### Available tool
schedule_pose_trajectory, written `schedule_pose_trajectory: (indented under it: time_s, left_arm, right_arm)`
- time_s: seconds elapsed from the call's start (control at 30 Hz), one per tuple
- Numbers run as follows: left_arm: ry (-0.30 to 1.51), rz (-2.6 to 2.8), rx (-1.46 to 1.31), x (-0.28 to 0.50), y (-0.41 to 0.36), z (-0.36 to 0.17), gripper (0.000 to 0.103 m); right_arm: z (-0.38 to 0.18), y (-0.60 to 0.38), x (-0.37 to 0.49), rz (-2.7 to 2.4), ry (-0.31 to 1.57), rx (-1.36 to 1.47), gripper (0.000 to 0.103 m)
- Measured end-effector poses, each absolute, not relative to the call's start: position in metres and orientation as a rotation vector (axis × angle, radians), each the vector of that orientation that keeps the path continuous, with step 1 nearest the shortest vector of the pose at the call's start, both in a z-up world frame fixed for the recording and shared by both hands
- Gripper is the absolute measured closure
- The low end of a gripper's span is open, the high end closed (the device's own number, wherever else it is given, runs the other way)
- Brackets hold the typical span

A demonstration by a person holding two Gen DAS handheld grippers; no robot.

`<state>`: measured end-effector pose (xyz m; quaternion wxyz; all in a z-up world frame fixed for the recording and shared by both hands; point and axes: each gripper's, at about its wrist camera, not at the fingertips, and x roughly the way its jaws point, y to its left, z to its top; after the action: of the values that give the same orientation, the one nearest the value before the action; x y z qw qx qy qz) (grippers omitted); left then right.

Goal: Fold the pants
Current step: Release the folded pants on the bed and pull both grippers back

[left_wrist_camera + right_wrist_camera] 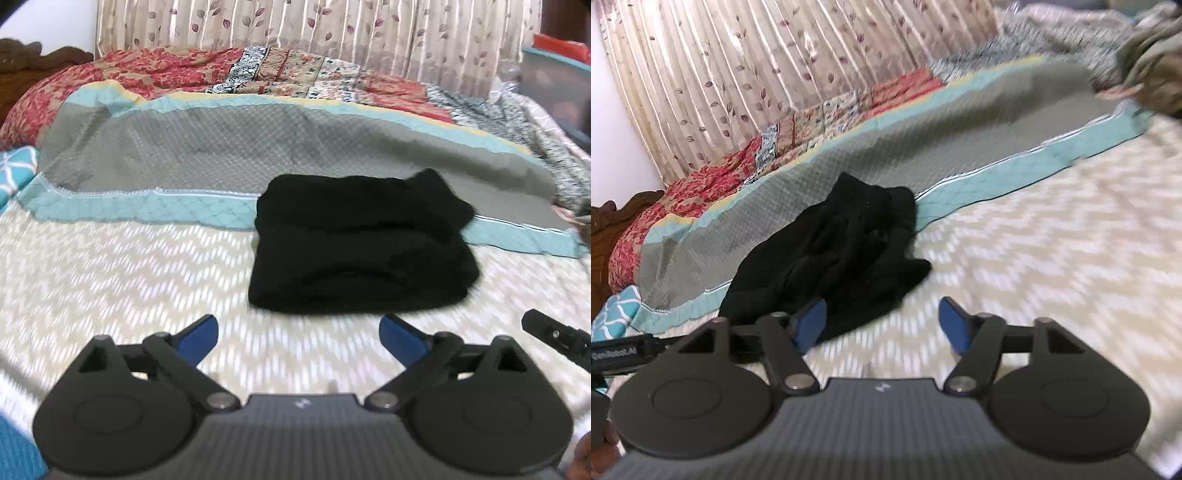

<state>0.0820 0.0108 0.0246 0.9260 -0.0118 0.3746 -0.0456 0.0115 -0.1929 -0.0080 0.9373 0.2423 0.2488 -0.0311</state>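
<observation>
Pants: black pants (364,243), folded into a bundle, lie on the bed (129,266), partly over a grey-and-teal quilt (221,155).
Left gripper (297,338): fingers spread, empty, just short of the bundle.
Right gripper (882,325): fingers spread, empty.

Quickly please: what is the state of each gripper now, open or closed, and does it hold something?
Left gripper: open, holding nothing; the black pants lie beyond it.
Right gripper: open, holding nothing.

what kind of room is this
Most likely a bedroom. Black pants lie on a bed covered by a cream zigzag sheet, a grey and teal quilt is rumpled behind them, and a carved wooden headboard stands before leaf-print curtains.
</observation>
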Motion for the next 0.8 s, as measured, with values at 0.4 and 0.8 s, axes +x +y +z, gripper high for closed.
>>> schedule_pose_trajectory:
  time_s: [0.4, 0.8]
  left_arm:
    - [0.782, -0.059, -0.045, -0.022, 0.027, 0.052, 0.000]
    - [0.768, 0.008, 0.041, -0.063, 0.024, 0.065, 0.000]
  right_arm:
    - [0.032, -0.149, -0.077, -0.149, 0.524, 0.372, 0.000]
    - [0.046, -0.138, -0.110, -0.076, 0.548, 0.400, 0.000]
